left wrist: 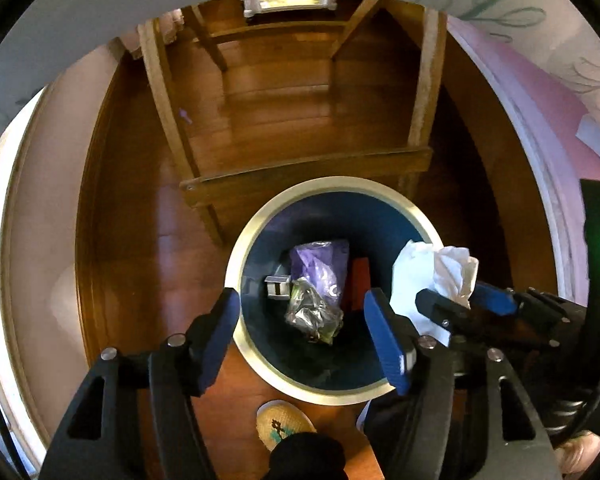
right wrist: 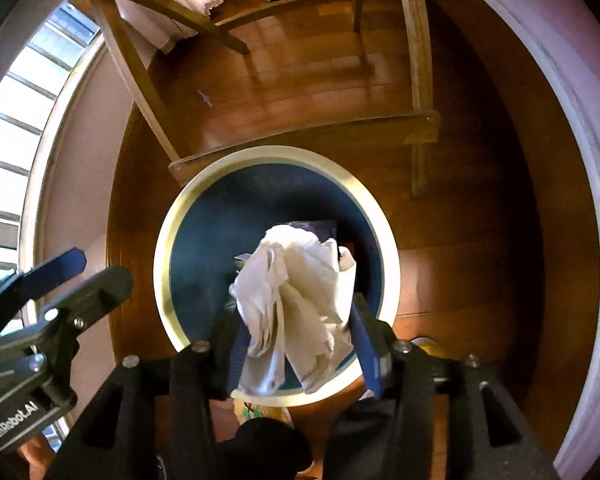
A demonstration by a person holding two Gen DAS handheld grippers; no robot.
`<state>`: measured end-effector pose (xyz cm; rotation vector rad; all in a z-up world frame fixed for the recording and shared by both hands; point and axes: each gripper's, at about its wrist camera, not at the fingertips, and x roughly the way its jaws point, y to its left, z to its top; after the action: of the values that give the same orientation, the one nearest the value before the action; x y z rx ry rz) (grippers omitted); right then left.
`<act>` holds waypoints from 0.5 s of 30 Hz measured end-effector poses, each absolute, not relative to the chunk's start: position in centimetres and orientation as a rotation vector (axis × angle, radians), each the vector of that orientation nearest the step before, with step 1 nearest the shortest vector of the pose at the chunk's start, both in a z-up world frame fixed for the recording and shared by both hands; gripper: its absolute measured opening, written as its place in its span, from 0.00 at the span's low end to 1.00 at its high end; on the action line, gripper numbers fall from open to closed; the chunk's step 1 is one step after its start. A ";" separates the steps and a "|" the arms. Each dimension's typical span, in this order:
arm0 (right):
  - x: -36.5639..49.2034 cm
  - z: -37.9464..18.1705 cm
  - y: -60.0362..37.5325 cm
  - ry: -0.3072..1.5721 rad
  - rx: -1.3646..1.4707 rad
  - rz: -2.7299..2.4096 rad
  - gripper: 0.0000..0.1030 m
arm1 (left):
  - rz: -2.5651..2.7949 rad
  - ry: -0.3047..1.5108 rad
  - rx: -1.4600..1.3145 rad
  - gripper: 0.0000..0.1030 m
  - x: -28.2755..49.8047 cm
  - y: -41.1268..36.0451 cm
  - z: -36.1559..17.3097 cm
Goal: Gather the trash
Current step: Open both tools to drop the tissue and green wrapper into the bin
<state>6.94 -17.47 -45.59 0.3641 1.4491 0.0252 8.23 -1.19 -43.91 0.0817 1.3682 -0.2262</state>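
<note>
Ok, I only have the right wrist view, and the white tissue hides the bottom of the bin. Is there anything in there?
Observer: Yes. The left wrist view shows a crumpled foil wrapper at the bottom of the bin.
Operator: Anything else?
Observer: A purple bag lies just behind the foil.
Operator: Is the left gripper carrying something?
Observer: No, the left gripper is open and empty over the bin.

White tissue (right wrist: 296, 304) hides the bin's (right wrist: 188, 216) contents
</note>
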 end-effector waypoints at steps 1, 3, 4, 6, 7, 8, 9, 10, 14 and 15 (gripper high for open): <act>7.0 -45.5 -17.6 1.444 0.371 0.028 0.54 | -0.220 1.362 0.083 0.73 8.3 -1.1 -43.9; 7.1 -45.0 -17.4 1.427 0.373 0.045 0.59 | -0.208 1.344 0.082 0.75 8.1 -0.8 -43.6; 7.1 -44.7 -17.5 1.421 0.366 0.046 0.59 | -0.206 1.338 0.082 0.76 8.0 -0.8 -43.4; 7.2 -44.3 -17.4 1.414 0.357 0.048 0.59 | -0.197 1.337 0.082 0.77 8.1 -0.5 -42.9; 7.2 -44.0 -17.4 1.413 0.357 0.049 0.59 | -0.191 1.333 0.079 0.78 8.0 -0.4 -42.6; 7.2 -43.6 -17.3 1.413 0.356 0.047 0.59 | -0.187 1.330 0.076 0.78 8.0 -0.2 -42.2; 7.3 -43.5 -17.3 1.413 0.355 0.047 0.59 | -0.181 1.326 0.074 0.79 7.9 -0.1 -41.8; 7.3 -43.1 -17.2 1.413 0.351 0.047 0.59 | -0.177 1.322 0.072 0.79 7.8 0.0 -41.2; 7.3 -40.7 -16.8 1.398 0.327 0.045 0.59 | -0.168 1.312 0.072 0.79 7.3 0.3 -38.8; 7.2 -39.6 -16.7 1.393 0.320 0.043 0.59 | -0.166 1.309 0.070 0.79 7.2 0.5 -37.9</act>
<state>7.16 -16.72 -39.55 0.3199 1.3927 0.0433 7.18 0.47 -37.92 0.0701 1.3088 -0.1662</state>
